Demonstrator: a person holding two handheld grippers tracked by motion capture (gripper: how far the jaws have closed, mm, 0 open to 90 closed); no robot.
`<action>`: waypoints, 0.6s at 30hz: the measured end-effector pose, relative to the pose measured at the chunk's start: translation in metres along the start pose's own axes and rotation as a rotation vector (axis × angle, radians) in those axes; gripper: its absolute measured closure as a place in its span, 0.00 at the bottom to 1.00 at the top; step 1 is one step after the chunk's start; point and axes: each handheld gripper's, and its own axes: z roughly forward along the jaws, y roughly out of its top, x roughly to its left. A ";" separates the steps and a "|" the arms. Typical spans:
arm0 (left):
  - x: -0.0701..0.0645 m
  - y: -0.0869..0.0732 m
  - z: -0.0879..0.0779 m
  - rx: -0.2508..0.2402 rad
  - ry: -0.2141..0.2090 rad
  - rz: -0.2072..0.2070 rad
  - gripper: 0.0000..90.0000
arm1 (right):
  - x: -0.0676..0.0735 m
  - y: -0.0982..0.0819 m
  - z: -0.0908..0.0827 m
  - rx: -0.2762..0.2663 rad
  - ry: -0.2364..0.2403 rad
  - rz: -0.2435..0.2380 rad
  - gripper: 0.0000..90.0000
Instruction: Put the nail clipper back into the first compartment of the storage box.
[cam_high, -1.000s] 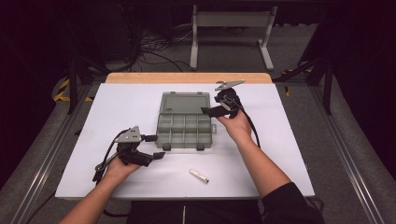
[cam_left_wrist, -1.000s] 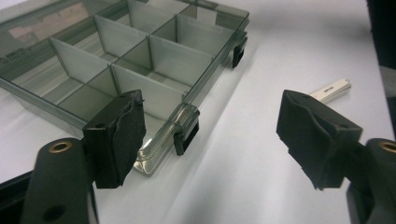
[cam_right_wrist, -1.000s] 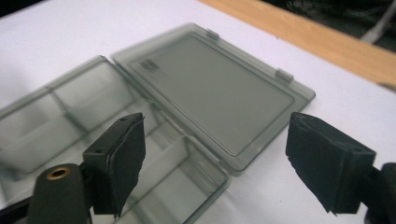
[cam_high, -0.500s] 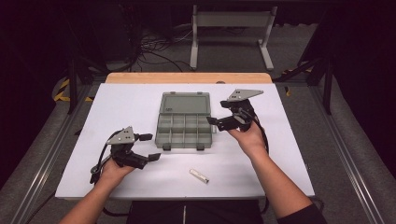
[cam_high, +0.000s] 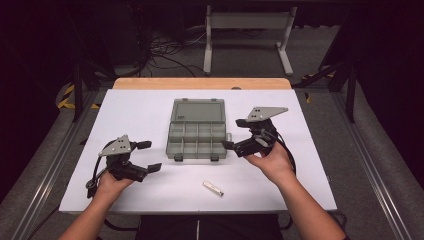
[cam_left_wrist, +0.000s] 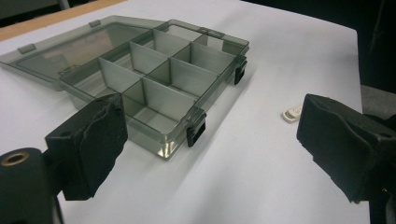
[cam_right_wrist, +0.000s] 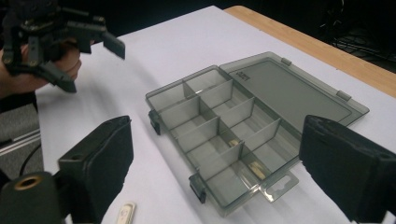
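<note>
Both grippers are wide open and hold nothing. Their jaws have just been opening, with only air between them. From the high view, the left gripper (cam_high: 149, 156) hangs over the white table (cam_high: 150, 110) at about 8 o'clock from the clear box (cam_high: 197, 131). The right gripper (cam_high: 234, 134) sits just beside the box at 3 o'clock. The box is open, with its lid (cam_high: 197, 111) lying flat at 12 o'clock. A small white stick (cam_high: 213, 188) lies on the table at 6 o'clock from the box. The right gripper view looks into the box and shows two little pale pieces (cam_right_wrist: 256, 169) in the cells near its tab. The left gripper view shows the black latches (cam_left_wrist: 196, 131) up close.
</note>
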 end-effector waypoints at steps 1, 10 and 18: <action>0.000 -0.001 -0.003 -0.010 0.007 -0.004 0.10 | 0.003 0.000 -0.001 0.005 -0.001 -0.015 0.16; 0.003 -0.009 -0.014 -0.049 0.030 -0.040 0.07 | 0.025 0.001 0.004 0.125 0.015 -0.105 0.28; 0.001 -0.009 -0.016 -0.086 0.034 -0.034 0.06 | 0.039 -0.004 0.012 0.227 0.070 -0.115 0.29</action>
